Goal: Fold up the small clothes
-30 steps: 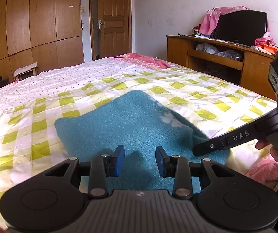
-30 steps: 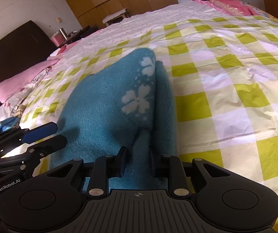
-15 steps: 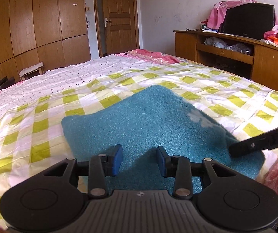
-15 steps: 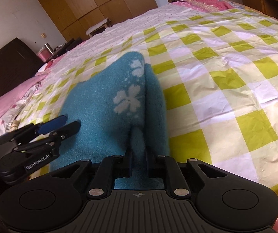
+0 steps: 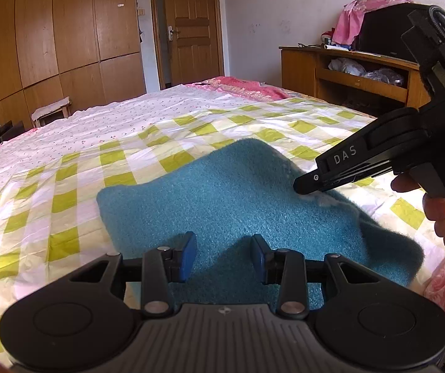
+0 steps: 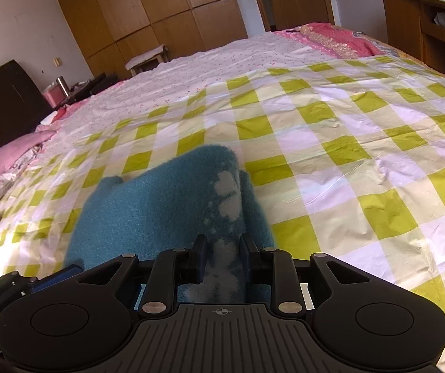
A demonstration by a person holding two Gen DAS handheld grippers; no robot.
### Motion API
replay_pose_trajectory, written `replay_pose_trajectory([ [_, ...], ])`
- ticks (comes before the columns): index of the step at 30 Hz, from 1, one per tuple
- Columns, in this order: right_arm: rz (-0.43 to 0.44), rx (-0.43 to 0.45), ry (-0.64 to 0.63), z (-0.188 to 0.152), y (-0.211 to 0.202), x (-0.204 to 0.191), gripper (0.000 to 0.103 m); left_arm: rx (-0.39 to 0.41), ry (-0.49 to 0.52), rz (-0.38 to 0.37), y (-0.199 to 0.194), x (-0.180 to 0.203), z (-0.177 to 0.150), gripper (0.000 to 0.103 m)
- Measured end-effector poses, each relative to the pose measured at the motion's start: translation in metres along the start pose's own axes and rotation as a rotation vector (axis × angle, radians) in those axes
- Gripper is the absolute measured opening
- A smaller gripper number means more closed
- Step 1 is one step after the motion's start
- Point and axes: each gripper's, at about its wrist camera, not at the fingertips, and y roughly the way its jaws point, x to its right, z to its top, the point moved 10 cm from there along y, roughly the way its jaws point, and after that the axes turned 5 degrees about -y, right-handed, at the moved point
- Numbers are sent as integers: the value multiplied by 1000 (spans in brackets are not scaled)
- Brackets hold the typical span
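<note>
Low in the frame on the checked bed (image 6: 346, 143), our teal garment (image 5: 238, 192) lies folded over, right hand-held gripper (image 6: 220, 256) opening off its fold, left hand-held gripper (image 5: 224, 256) parted and empty; further folds seem left.

One teal fleece garment (image 5: 241, 205) lies on one bed (image 5: 67, 168), under two spreads: one yellow-checked sheet (image 6: 362, 143) just beyond the tongs and one floral white sheet (image 6: 222, 59) farther off. Two tongs show: the left tongs (image 5: 224, 256) and the right tongs (image 6: 220, 256) (each with two blue-padded fingers). One wooden door (image 5: 188, 28), one wardrobe (image 5: 60, 37), one sideboard (image 5: 346, 74), one small stool (image 5: 49, 112) stand well beyond.
</note>
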Motion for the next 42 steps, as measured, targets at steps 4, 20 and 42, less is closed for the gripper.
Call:
replay_pose_trajectory([
  [4,-33,-24,-12,-3,16,10,16,-4,-2,2,8,4,4,45],
  [20,-51,40,-30,-2,12,12,23,-28,-107,77,-32,-32,-6,47],
  [42,27,13,-12,-17,-1,15,77,-79,-215,23,-22,-45,-20,51],
])
